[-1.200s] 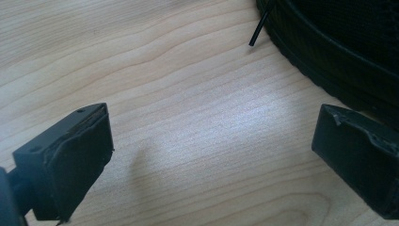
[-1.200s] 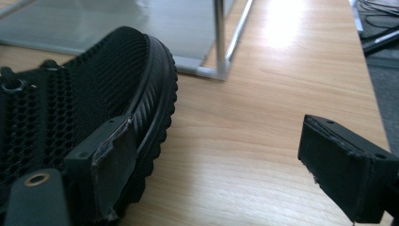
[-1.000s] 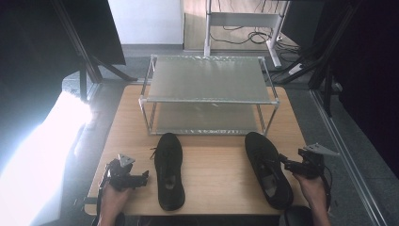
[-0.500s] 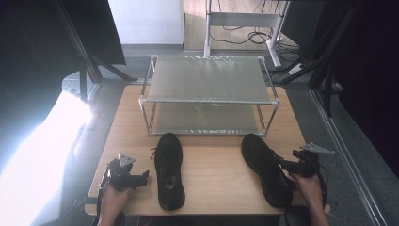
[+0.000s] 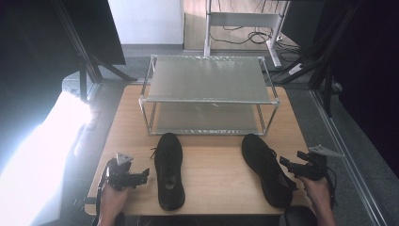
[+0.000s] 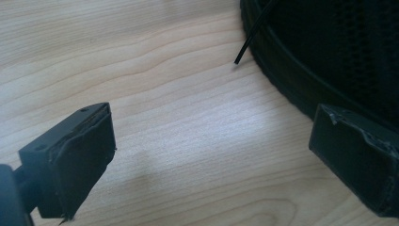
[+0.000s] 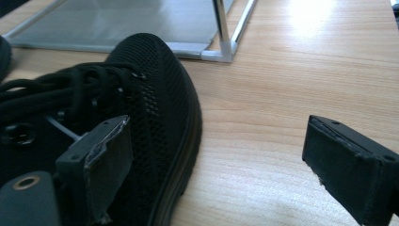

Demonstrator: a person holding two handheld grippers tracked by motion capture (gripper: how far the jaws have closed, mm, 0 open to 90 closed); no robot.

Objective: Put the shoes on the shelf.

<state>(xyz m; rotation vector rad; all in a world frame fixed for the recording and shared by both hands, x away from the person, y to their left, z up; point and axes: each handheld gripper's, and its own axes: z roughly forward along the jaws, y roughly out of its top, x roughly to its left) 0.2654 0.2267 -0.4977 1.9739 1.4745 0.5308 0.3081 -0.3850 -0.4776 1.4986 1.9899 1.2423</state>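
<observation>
My right gripper [image 5: 288, 165], wide open and empty, straddles the right sneaker's [image 5: 264, 169] side wall; I'd seat deeper before closing; left gripper [image 5: 141, 176] gapes empty

A wooden table [image 5: 216, 174] stands on grey floor [image 5: 357, 155], glare [image 5: 42, 160] at left, white desk frame [image 5: 240, 21] behind.
</observation>
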